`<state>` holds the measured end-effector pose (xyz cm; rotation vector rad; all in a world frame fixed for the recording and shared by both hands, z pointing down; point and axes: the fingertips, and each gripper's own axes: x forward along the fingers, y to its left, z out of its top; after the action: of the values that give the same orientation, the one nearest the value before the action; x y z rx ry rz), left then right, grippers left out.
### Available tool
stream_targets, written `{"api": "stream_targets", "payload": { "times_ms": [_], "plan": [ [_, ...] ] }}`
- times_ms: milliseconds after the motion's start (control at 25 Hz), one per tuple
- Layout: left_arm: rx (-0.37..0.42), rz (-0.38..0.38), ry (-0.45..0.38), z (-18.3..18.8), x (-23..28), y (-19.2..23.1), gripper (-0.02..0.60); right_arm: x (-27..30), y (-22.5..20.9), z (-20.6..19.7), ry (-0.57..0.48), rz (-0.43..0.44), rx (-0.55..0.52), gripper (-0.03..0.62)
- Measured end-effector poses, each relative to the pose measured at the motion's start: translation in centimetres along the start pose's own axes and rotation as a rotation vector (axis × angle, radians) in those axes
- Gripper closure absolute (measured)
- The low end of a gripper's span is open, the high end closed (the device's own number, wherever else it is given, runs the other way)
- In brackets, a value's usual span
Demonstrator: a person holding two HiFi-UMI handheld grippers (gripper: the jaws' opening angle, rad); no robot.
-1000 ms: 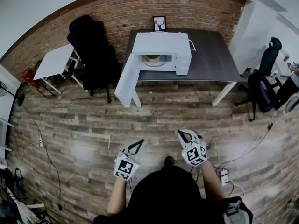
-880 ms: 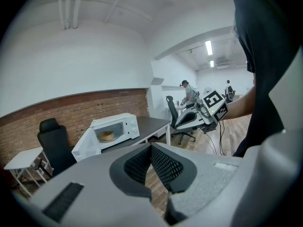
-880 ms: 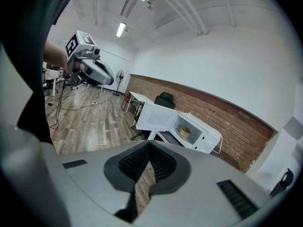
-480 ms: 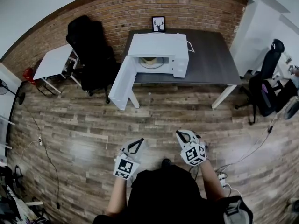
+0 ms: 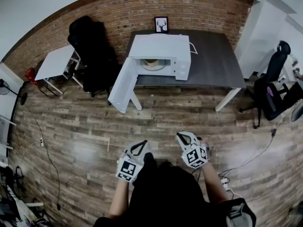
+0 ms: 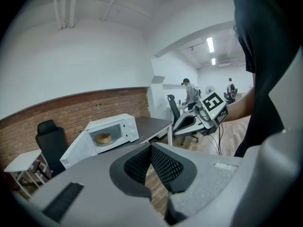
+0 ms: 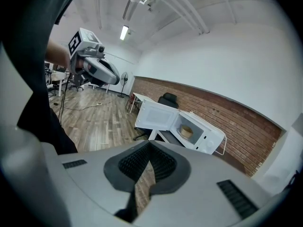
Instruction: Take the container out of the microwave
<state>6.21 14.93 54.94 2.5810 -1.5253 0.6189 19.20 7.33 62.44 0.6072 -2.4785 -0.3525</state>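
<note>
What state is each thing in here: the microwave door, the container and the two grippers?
Microwave door: swung open.
Container: inside the microwave, untouched.
Left gripper: fingers together, empty.
Right gripper: fingers together, empty.

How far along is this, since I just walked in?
Done: the microwave door stands open, container visible inside. In hand: nothing; left gripper and right gripper are shut and empty, far from the table. Left: approach, grip the container, lift it out.
</note>
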Motion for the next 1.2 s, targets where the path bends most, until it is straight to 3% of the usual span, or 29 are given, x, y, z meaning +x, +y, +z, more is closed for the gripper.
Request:
{"api": "stream_targets", "payload": {
  "times_ms": [520, 800, 920, 1200],
  "plan": [
    [0.031, -0.047, -0.015, 0.5, 2.3, 1.2, 0.58, 0.5, -0.7, -1.9, 0.042, -0.032, 0.037, 0.594],
    [0.068, -0.065, -0.05, 1.9, 4.0, 4.1, 0.58, 1.7, -3.5, -1.6, 0.058, -0.088, 0.035, 0.594],
    [0.024, -0.073, -0.024, 1.1, 4.7, 5.1, 0.58, 2.5, -4.3, -1.3, 0.069, -0.093, 0.021, 0.594],
    [0.013, -0.075, -0.035, 1.5, 6.6, 9.3, 0.58, 6.8, -5.8, -0.3, 0.093, -0.055, -0.002, 0.594]
  ]
}}
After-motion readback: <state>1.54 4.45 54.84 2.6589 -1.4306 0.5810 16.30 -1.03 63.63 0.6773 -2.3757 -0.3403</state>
